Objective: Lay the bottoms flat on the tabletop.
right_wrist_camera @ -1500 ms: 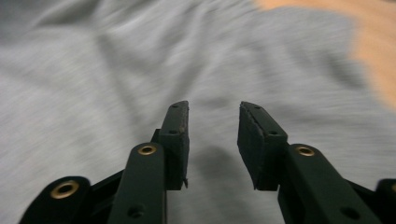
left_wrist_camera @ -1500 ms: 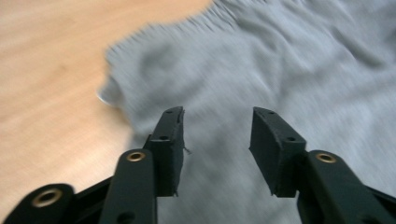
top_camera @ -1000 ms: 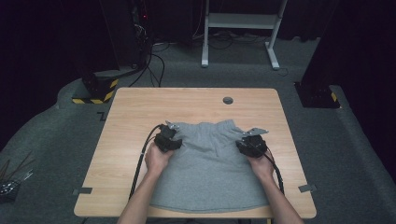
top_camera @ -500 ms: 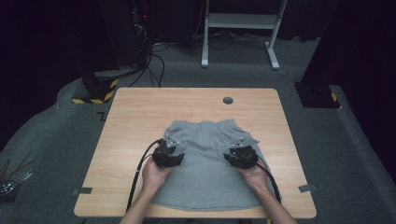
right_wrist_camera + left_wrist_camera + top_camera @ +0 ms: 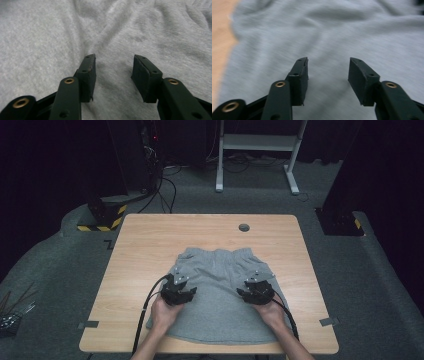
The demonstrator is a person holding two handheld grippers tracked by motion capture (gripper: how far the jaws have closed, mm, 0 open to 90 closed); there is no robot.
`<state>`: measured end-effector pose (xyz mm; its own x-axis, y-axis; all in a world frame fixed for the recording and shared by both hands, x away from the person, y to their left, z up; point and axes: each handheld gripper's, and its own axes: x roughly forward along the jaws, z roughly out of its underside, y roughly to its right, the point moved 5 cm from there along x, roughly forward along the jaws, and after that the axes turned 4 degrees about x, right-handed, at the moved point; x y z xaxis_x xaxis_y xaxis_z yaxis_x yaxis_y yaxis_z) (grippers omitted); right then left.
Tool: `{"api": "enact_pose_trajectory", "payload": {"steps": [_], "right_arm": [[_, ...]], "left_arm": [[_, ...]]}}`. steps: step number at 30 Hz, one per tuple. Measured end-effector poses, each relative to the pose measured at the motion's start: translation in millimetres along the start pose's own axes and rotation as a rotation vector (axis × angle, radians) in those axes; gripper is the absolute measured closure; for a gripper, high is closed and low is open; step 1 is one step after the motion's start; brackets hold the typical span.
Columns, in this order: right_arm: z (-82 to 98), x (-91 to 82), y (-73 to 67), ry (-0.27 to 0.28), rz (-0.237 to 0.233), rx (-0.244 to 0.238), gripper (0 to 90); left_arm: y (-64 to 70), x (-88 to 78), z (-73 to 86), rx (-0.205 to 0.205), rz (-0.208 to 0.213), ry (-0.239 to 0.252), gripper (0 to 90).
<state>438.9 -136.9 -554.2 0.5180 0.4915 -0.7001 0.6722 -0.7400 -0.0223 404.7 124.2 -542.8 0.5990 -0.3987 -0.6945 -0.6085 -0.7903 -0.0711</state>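
You've drawn both grippers back toward you over the grey shorts (image 5: 220,285), right gripper (image 5: 258,291) jaws just opening, left gripper (image 5: 178,291) jaws apart too, both gripping nothing, so smoothing looks nearly finished.

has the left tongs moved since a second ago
Yes. The left tongs have pulled back toward the person's edge of the table, farther from the waistband of the grey shorts, their jaws open.

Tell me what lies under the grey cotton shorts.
The grey cotton shorts lie flat on the light wooden table, with bare tabletop around them on three sides. Whatever sits beneath the fabric is covered and cannot be seen.
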Motion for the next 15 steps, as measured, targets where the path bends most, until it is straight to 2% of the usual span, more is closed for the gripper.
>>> {"api": "enact_pose_trajectory", "payload": {"steps": [1,2,4,6,8,10,11,12,13,15], "right_arm": [[-0.5,1.2,0.9,0.006,0.001,0.006,53.0],[-0.5,1.2,0.9,0.006,0.001,0.006,53.0],[-2.6,5.0,5.6,0.022,0.004,0.011,52.4],[-5.3,7.1,9.4,0.015,0.011,0.025,52.1],[-7.9,8.2,12.8,-0.002,0.019,0.033,51.6],[-10.6,6.6,16.1,-0.017,0.051,0.046,50.6],[-11.4,3.1,14.8,0.005,0.035,0.067,51.4],[-12.3,-2.3,9.9,0.030,-0.010,0.088,55.4],[-13.0,-8.0,1.7,0.045,-0.055,0.080,59.8],[-14.4,-14.6,-19.0,0.038,-0.101,-0.005,65.0]], "left_arm": [[4.2,2.5,6.8,0.020,-0.013,-0.021,49.3],[4.2,2.5,6.8,0.020,-0.013,-0.021,49.3],[-0.1,6.0,9.9,-0.016,0.001,-0.001,48.8],[-7.8,9.7,8.5,-0.032,-0.018,0.012,49.3],[-14.7,13.3,4.0,-0.045,-0.031,-0.008,48.6],[-14.1,13.3,0.1,-0.042,-0.041,-0.032,46.5],[-10.7,11.4,-0.4,-0.039,-0.031,-0.021,45.4],[-6.5,8.6,0.2,-0.041,-0.016,-0.010,45.0],[-2.8,6.4,1.7,-0.037,-0.011,-0.008,45.4],[0.9,3.2,6.8,-0.030,-0.022,-0.021,49.6]]}}
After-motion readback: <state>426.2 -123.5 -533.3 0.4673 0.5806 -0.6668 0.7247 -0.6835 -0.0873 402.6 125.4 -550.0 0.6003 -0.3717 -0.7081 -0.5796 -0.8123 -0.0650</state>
